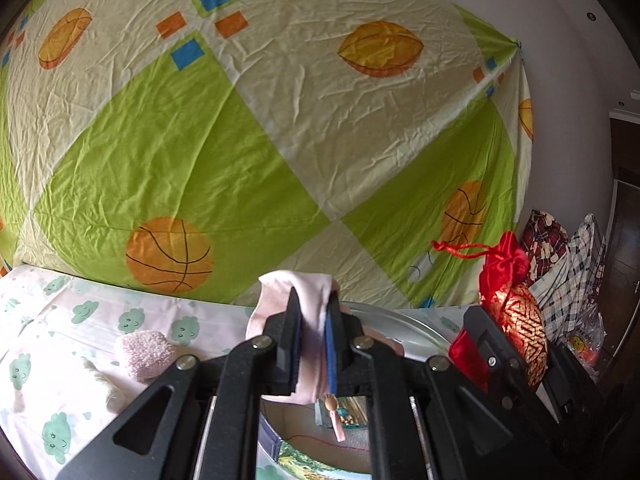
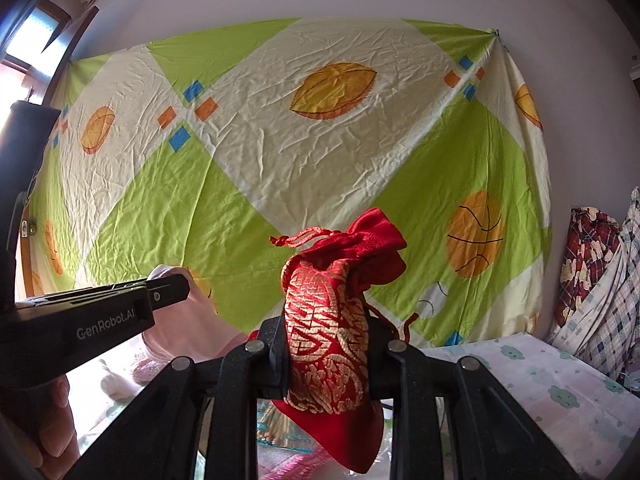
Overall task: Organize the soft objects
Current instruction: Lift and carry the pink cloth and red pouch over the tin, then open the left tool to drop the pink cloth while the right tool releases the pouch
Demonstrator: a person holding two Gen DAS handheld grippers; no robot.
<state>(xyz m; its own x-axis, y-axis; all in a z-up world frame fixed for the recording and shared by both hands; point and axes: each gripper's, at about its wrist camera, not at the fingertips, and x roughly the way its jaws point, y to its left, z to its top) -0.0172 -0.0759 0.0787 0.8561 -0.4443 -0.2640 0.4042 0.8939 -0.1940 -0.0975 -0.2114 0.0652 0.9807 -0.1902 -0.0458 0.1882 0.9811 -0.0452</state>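
Observation:
My left gripper (image 1: 314,312) is shut on a pale pink cloth pouch (image 1: 316,292), held up above the bed; a small bead and pink tassel hang under it. My right gripper (image 2: 326,344) is shut on a red and gold drawstring pouch (image 2: 328,320), also held up. The red pouch (image 1: 516,316) and the right gripper show at the right of the left wrist view. The left gripper (image 2: 168,286) and its pink pouch (image 2: 192,316) show at the left of the right wrist view. A fluffy pink soft piece (image 1: 144,354) lies on the bed.
A bed with a white sheet printed with green clouds (image 1: 92,320) lies below. A green and cream sheet with basketballs (image 1: 240,140) hangs on the wall behind. A round metal basin rim (image 1: 404,324) sits behind the left gripper. Plaid bundles (image 2: 592,276) are stacked at the right.

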